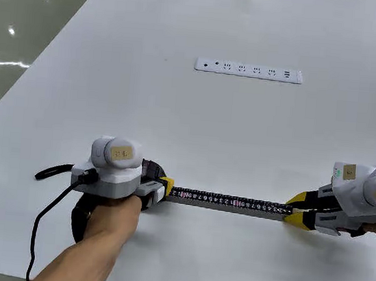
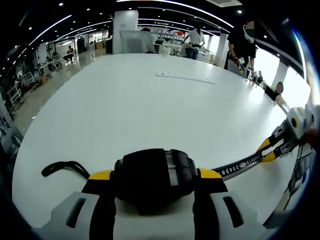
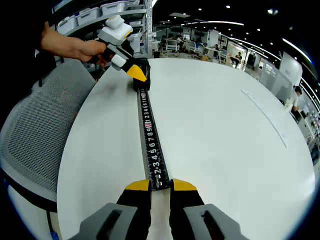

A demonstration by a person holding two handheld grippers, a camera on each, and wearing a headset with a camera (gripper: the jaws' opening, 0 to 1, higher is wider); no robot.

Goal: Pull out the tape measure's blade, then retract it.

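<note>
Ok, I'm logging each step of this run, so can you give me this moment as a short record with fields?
left gripper: shut on the tape measure case
right gripper: shut on the blade at its tip
blade state: drawn out, stretched between the two grippers, numbers facing up
task stage: blade out, not yet retracted
surface: white table
also there: power strip, far side, untouched

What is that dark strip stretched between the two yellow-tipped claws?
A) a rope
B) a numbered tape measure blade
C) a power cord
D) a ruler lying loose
B: the blade, printed with numbers, runs from the case held in the left gripper to the right gripper, which pinches its end.
</note>
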